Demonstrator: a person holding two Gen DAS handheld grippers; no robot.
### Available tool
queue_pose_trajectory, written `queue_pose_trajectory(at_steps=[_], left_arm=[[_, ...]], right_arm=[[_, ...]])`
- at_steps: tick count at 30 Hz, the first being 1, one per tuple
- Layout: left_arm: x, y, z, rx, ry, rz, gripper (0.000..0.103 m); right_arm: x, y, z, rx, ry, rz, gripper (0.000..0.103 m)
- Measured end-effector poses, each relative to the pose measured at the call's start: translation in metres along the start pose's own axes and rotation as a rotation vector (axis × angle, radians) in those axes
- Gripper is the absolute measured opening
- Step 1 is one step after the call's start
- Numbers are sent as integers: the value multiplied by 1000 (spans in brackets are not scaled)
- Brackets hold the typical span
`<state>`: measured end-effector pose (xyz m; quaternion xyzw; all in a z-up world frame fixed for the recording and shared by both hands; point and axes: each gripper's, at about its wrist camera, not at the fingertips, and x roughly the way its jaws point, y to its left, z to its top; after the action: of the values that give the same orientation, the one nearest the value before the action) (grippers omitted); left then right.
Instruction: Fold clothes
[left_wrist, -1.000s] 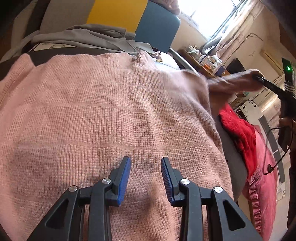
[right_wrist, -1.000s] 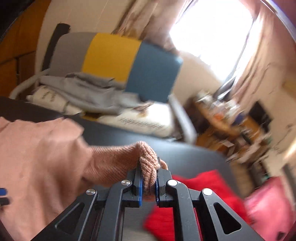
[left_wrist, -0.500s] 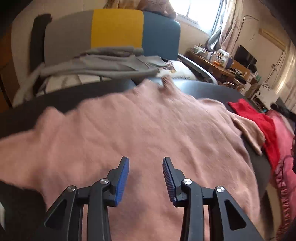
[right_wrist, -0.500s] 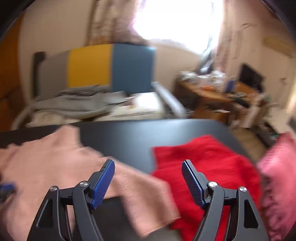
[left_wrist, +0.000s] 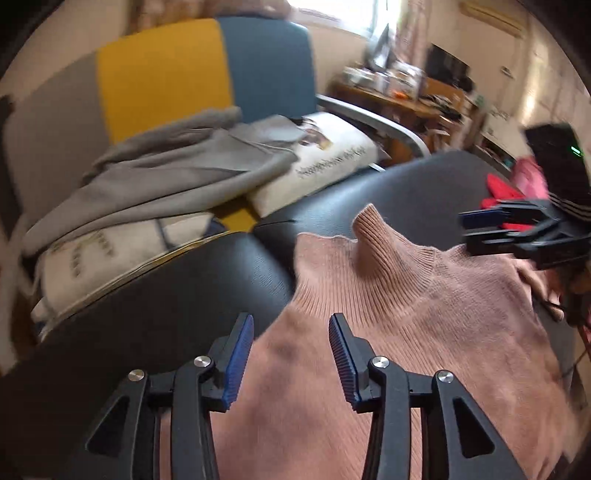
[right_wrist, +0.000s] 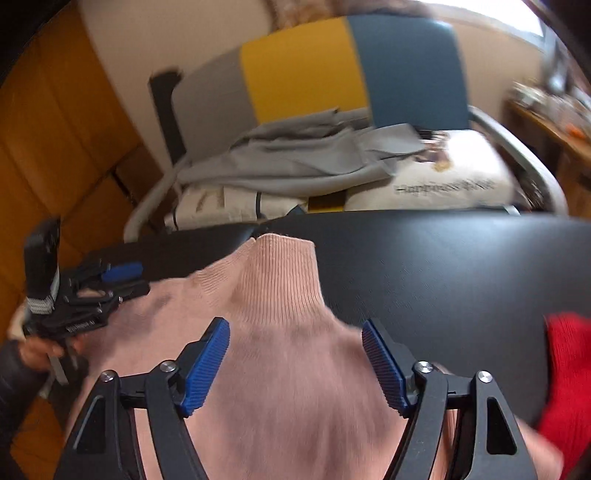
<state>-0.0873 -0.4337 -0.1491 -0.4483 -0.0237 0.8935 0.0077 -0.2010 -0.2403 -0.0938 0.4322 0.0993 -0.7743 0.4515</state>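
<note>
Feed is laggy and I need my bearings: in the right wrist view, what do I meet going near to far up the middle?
Pink knitted sweater body → its ribbed turtleneck collar → black padded table surface → white printed cushion → grey, yellow and blue chair back.

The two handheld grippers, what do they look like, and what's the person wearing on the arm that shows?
Both the left gripper and the right gripper are black, angular frames with triangular cut-outs, silver pivot screws and ribbed blue pads on the fingers. Seen from the left wrist view, the right one carries a black box with a small green light. A dark sleeve covers the arm by the left gripper.
</note>
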Motion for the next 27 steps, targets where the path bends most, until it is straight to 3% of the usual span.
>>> queue_pose_trajectory(at_steps=[2,3,6,8,10,12,13,18,22,25,27], left_arm=[[21,0,6,31,65,-81,43],[29,-2,7,62,84,-95,43],[43,-10,5,159,86,-80,46],[47,-12,2,163,72,-73,46],[43,-10,-3,101,50,-72,35],[37,-7,-10,17,22,-80,11],[33,-3,-16,-40,3,-84,11],[-3,1,-47,-165,-140,51,10],[-21,2,-48,-151,-254,215,10],[-13,19,-34,-180,-264,305,11],[11,36,-23,-211,-203,345,12]], right_arm=[[29,-2,8,-29,57,3,53],[42,-4,11,-40,85,5,50],[71,-7,10,-77,170,-17,49],[76,-7,8,-107,155,-23,50],[76,-1,5,-148,148,-49,48],[75,8,2,-200,155,-71,35],[75,14,2,-224,162,-72,12],[70,44,2,-353,125,-147,10],[64,62,18,-381,49,-161,10],[73,72,37,-397,9,-178,10],[89,77,51,-396,-1,-203,10]])
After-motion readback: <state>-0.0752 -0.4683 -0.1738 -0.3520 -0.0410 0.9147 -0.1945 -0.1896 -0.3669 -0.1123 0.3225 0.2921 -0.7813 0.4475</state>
